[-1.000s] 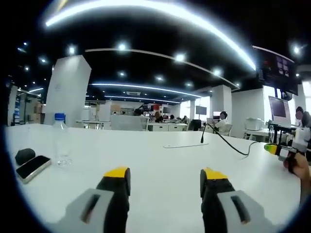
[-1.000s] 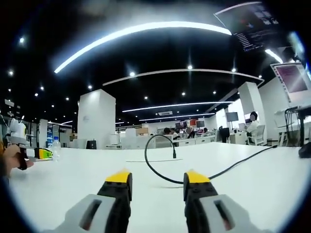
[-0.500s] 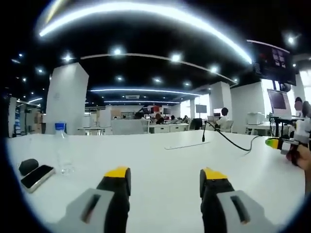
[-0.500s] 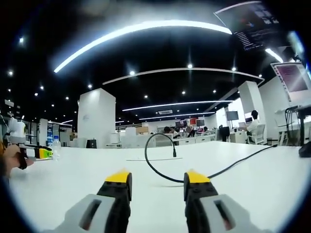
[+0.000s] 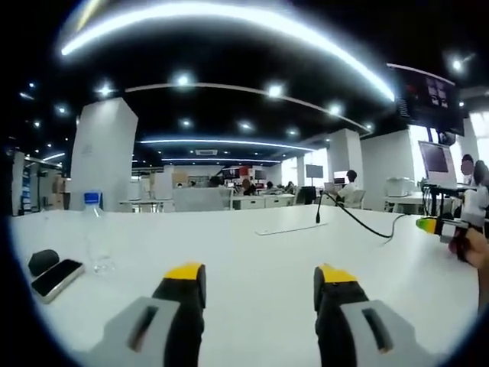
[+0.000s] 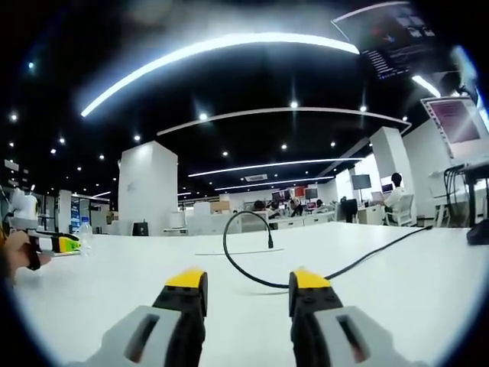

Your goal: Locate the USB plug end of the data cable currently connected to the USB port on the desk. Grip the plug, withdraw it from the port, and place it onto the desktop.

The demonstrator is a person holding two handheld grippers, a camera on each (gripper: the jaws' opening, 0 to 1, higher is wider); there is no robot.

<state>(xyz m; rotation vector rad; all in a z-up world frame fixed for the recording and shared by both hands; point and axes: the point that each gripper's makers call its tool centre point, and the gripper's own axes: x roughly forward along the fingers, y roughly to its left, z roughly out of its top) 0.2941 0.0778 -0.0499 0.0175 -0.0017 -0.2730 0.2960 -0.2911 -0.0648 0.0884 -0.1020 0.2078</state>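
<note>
A black data cable (image 6: 231, 264) loops over the white desk (image 6: 397, 290). Its plug end (image 6: 270, 242) stands upright at a thin flat strip (image 6: 237, 251) on the desktop. In the left gripper view the same plug (image 5: 319, 213) rises from the strip (image 5: 290, 228), with the cable (image 5: 367, 227) trailing right. My right gripper (image 6: 247, 280) is open, short of the cable loop. My left gripper (image 5: 258, 274) is open over bare desk, well short of the plug. Each gripper also appears in the other's view, the right gripper (image 5: 442, 227) and the left gripper (image 6: 52, 243), both held by a hand.
A clear water bottle (image 5: 93, 233), a phone (image 5: 55, 277) and a small black object (image 5: 40, 261) sit on the desk's left side. A dark object (image 6: 478, 232) lies at the far right. Office desks, seated people and a white pillar (image 5: 103, 157) stand beyond.
Both views have shifted slightly with the hands. The cable, plug and both open grippers stand as before.
</note>
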